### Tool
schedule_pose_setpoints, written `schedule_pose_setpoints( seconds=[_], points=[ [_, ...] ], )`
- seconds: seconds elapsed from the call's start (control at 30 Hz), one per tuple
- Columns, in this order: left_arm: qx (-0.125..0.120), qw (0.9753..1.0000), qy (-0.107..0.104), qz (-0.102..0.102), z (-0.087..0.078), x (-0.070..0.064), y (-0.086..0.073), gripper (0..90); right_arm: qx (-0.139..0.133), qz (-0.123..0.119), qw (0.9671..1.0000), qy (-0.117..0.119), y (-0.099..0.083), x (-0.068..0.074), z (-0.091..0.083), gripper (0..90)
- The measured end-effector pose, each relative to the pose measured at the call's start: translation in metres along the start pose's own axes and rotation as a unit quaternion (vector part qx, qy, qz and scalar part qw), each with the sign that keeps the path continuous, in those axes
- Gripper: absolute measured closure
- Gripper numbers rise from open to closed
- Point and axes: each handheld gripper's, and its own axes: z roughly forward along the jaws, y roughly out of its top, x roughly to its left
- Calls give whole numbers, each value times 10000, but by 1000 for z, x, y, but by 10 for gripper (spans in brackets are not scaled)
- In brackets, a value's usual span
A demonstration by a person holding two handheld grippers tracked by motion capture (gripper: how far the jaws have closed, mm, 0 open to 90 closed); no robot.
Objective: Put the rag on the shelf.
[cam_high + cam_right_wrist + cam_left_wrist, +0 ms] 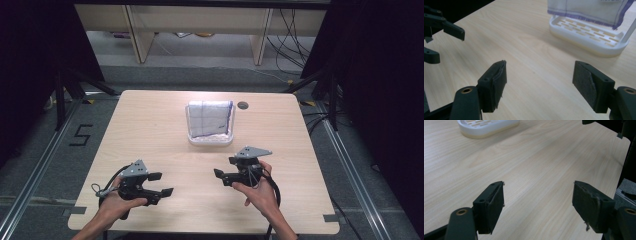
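High view: both my tongs, left [159, 184] and right [223, 176], gape empty; I should approach the cloth [210, 119] at twelve o'clock slowly, squarely.

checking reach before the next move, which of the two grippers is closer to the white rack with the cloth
The right gripper: it sits just in front of the white rack holding the cloth, while the left gripper is farther off to the side.

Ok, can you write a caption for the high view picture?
Two hands hold open tongs, left and right, above a wooden table, near a white rack draped with a cloth.
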Motion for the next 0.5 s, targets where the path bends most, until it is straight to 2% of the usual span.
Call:
schedule_pose_setpoints(
  seconds=[0.03,0.07,0.1,0.13,0.17,0.23,0.27,0.3,0.37,0.4,0.43,0.5],
  points=[
    [-36,10000,49,-40,1,-2,-2,250,32,105,9999,85,-3,3,0,283],
    [-18,10000,14,-37,1,-2,-3,250,32,6,10000,88,-5,2,1,283],
    [-26,10000,21,-38,1,-4,-5,249,52,8,10000,24,-8,4,-1,283],
    [3,10000,28,-5,1,-6,-6,249,46,37,9999,103,-11,4,-1,283],
    [39,10000,53,21,1,-7,-8,249,76,-36,9999,73,-13,4,-2,283],
    [43,10000,57,67,1,-11,-11,248,76,0,10000,59,-18,7,-2,281],
    [50,10000,33,73,2,-12,-12,248,170,22,9998,33,-19,8,-4,281],
    [-6,10000,16,48,3,-14,-14,247,94,-37,9999,67,-21,7,-3,281],
    [66,9999,42,90,2,-17,-16,247,177,-38,9998,-12,-24,10,-5,278],
    [80,9999,-10,100,2,-19,-18,247,145,34,9999,75,-25,12,-5,278],
    [88,9999,8,133,2,-20,-19,247,156,-111,9998,110,-27,11,-5,275],
    [80,9999,-22,152,3,-23,-21,246,167,-15,9998,112,-30,13,-8,264]
  ],
)
